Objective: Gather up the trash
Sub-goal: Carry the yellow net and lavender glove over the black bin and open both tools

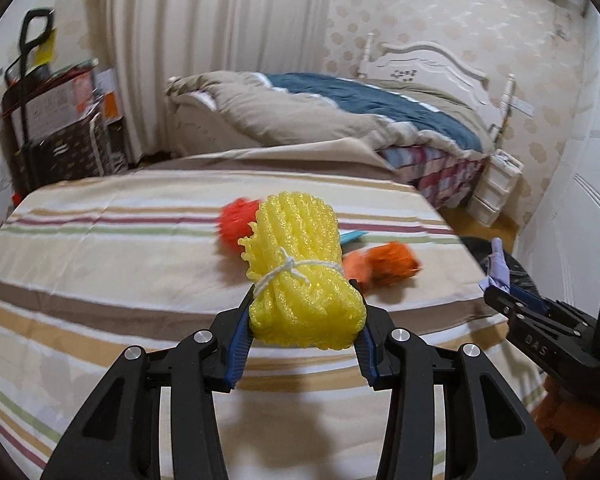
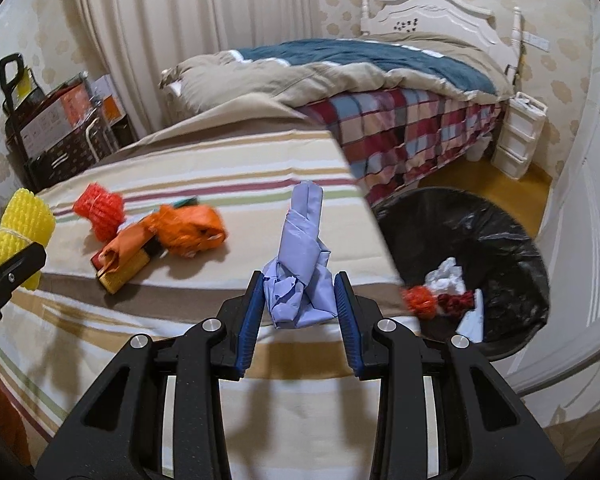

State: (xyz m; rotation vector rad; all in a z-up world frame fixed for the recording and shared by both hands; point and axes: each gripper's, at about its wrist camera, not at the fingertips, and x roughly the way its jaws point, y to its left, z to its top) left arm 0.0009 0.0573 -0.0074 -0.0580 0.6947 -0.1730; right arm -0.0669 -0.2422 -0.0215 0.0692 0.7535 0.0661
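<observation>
Two held bundles [image 1: 304, 276] [image 2: 300, 264], pointing forward.

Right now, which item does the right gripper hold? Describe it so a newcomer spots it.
Start at the striped table cover, near its edge by the black-lined bin. Above it, the right gripper is shut on a crumpled lilac paper wad. It is the only pale purple piece; the others are orange, red or yellow.

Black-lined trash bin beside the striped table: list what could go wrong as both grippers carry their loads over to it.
1. The left gripper clamps only the lower end of the yellow foam-net bundle; the springy mesh could slip free.
2. The crumpled lilac paper in the right gripper is loosely folded and might slide out short of the black-lined trash bin.
3. The bin sits below the striped table edge; a release too early could land on the floor.
</observation>
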